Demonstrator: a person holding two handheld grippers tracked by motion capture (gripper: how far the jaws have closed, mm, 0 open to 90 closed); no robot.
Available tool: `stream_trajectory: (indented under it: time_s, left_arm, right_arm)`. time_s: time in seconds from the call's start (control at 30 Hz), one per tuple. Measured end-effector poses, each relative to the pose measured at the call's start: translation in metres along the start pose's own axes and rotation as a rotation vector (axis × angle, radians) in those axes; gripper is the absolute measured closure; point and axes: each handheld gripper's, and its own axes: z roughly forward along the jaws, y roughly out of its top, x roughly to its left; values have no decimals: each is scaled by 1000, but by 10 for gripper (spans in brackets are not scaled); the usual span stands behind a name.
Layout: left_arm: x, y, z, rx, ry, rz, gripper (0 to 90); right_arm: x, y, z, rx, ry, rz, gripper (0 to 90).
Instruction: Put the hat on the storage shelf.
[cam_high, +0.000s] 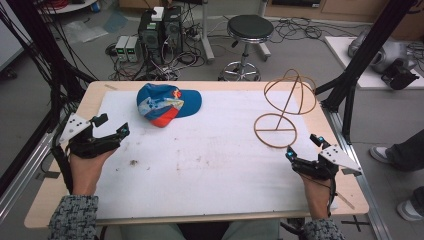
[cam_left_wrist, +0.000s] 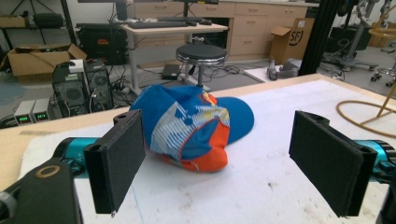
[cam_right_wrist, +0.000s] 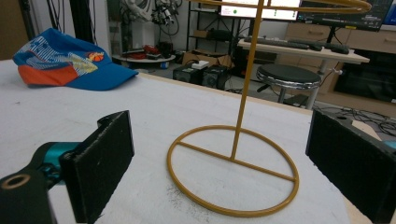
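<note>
We work at a pale wooden table (cam_high: 60, 190) covered by a white, lightly stained mat (cam_high: 200, 165), in a workshop with cables on the grey floor. Nearest to us, our left gripper (cam_high: 112, 125) rests at the table's left edge with its black jaws spread wide and holding nothing; our right gripper (cam_high: 302, 145) sits near the right edge, its jaws likewise wide apart and empty. Just beyond the right gripper stands a golden wire hat stand (cam_high: 277, 127) with a ring base, an upright rod and a hooped top. Farther back and to the left, ahead of the left gripper, a blue baseball cap with orange and white panels (cam_high: 167, 104) lies on the mat, well apart from the stand. Beyond the table we see a round black stool (cam_high: 249, 27) and two dark computer towers (cam_high: 160, 27).
</note>
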Motion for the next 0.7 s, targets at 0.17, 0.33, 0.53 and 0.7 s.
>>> stream_trajectory:
  time_s: [0.17,0.33,0.53,0.7]
  left_arm:
    - [2,8,8,0,7,18,187]
    - [4,20,23,9,29,45,190]
    - [4,34,44,-16,23,73,210]
    - [2,40,63,-23,-1,95,215]
  right_arm:
    - [1,0,-1,-1,5,-6,68]
    - [0,0,1,4,7,-2,68]
    - [1,0,1,5,9,-5,68]
    - [0,0,1,3,5,-2,68]
